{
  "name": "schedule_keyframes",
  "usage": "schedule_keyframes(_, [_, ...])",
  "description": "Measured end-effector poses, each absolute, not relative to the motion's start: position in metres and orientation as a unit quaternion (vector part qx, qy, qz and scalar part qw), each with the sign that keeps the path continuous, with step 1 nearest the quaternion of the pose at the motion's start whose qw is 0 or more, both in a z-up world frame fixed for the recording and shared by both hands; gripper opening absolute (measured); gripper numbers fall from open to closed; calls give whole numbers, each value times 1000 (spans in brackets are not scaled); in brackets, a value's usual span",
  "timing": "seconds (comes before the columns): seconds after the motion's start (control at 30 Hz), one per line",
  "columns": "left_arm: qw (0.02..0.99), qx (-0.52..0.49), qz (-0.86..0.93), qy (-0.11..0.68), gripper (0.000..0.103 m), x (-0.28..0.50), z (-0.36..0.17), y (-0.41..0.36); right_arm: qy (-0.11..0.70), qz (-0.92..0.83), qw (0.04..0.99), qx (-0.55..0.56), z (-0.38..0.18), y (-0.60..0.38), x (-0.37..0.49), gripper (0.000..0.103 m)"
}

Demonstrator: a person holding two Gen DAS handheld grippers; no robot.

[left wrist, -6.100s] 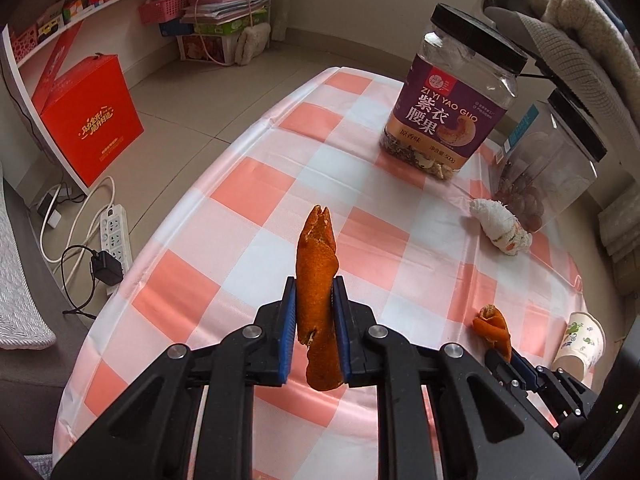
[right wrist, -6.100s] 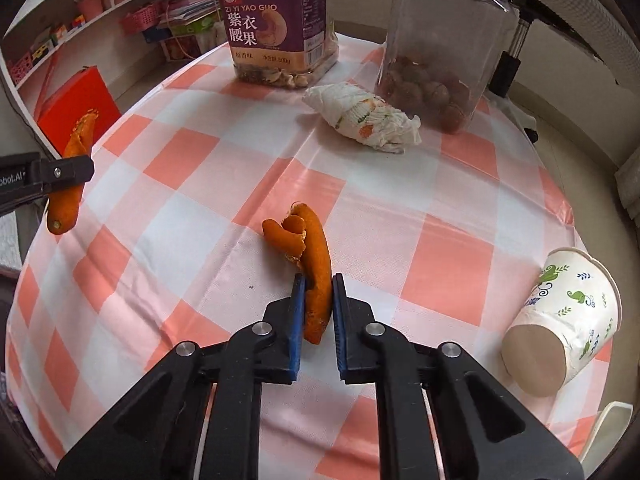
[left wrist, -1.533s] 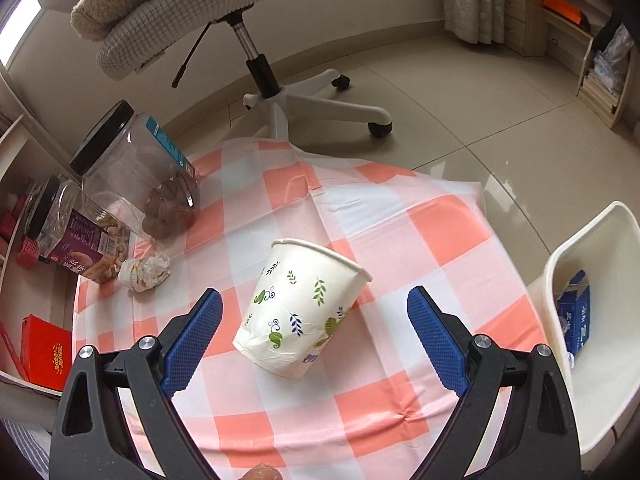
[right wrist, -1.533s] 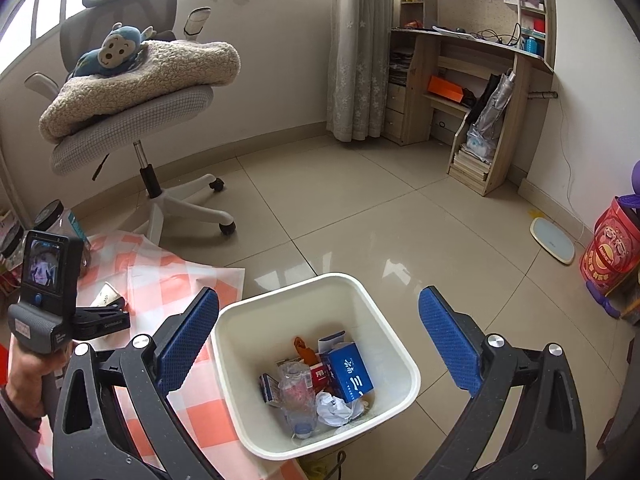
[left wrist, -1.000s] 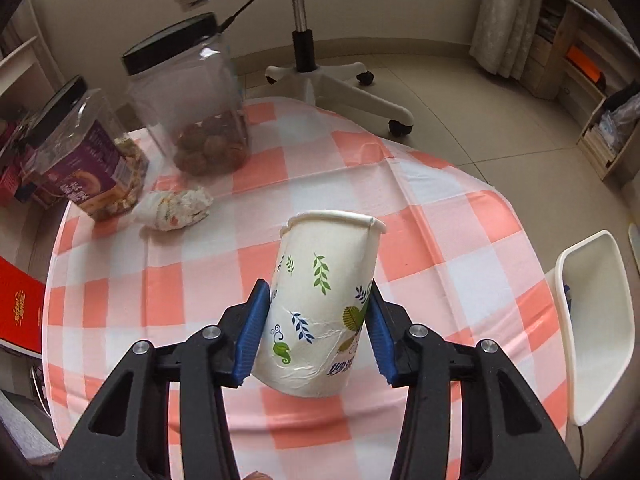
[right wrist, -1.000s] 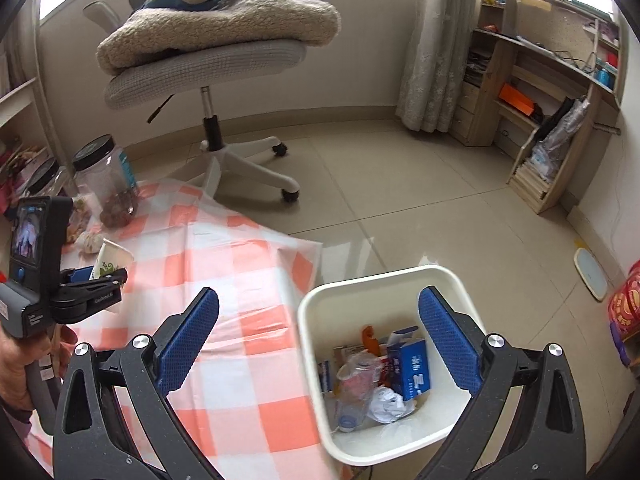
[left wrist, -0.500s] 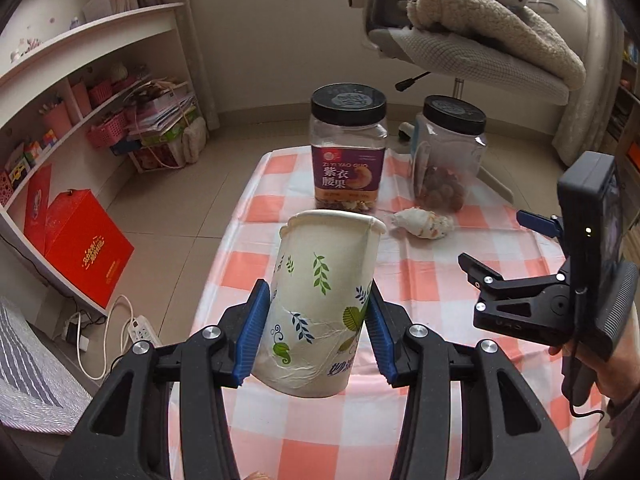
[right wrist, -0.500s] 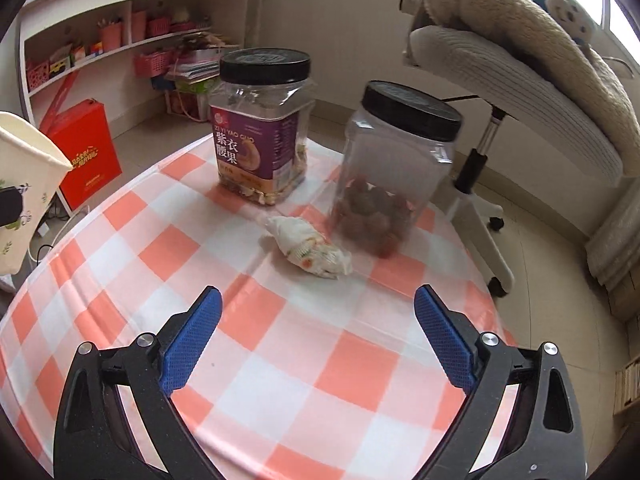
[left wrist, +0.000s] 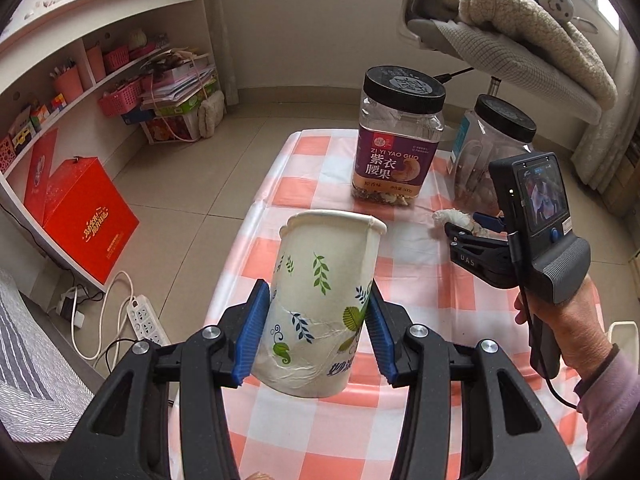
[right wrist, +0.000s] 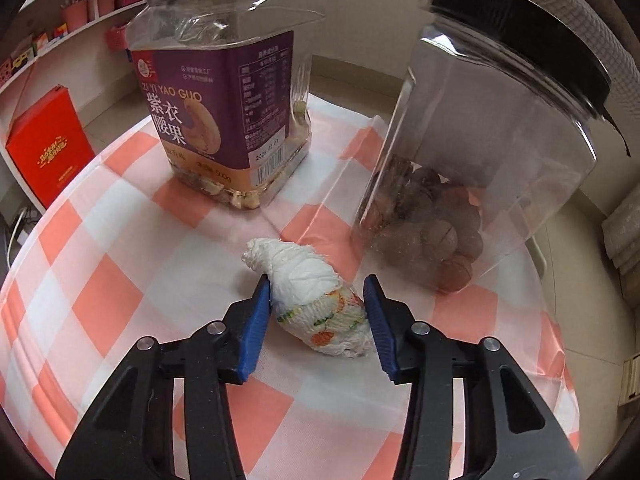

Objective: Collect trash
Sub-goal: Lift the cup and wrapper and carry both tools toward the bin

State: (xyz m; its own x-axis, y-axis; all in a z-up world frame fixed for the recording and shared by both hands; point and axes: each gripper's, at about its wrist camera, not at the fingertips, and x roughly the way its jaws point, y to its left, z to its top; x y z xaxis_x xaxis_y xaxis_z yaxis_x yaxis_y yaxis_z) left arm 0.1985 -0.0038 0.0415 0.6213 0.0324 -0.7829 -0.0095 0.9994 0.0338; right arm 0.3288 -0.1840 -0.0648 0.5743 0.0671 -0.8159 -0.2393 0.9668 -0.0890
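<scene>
floor: beige tile | wall: plain cream | shelving: white, left | office chair: grey, blanket-draped

A purple-labelled nut jar with a black lid stands on the pink-and-white checked tabletop. Just beside it stands a clear jar holding brown round nuts. A red box leans by the white shelf, a power strip lies on the floor, and a padded office chair stands behind.

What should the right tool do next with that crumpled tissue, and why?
Probably close the right tool on the crumpled tissue: its blue pads already flank the wad on the checked tablecloth with a gap showing, while the left tool already holds the paper cup.
</scene>
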Motion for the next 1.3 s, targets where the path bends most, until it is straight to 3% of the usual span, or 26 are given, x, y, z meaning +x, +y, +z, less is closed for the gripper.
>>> schedule_keyframes(0.37, [904,-4,17,427,47,178,53,4,424,60,903,-18,-3,-208,218,41])
schedule_keyframes(0.83, [924,-31,-20,380,47,91,107,-36,366,38,929,38,81,-242,77,41])
schedule_keyframes(1.3, [933,-23,-55,356,48,45,110,-103,333,-9,942,37,86,-302,5,42])
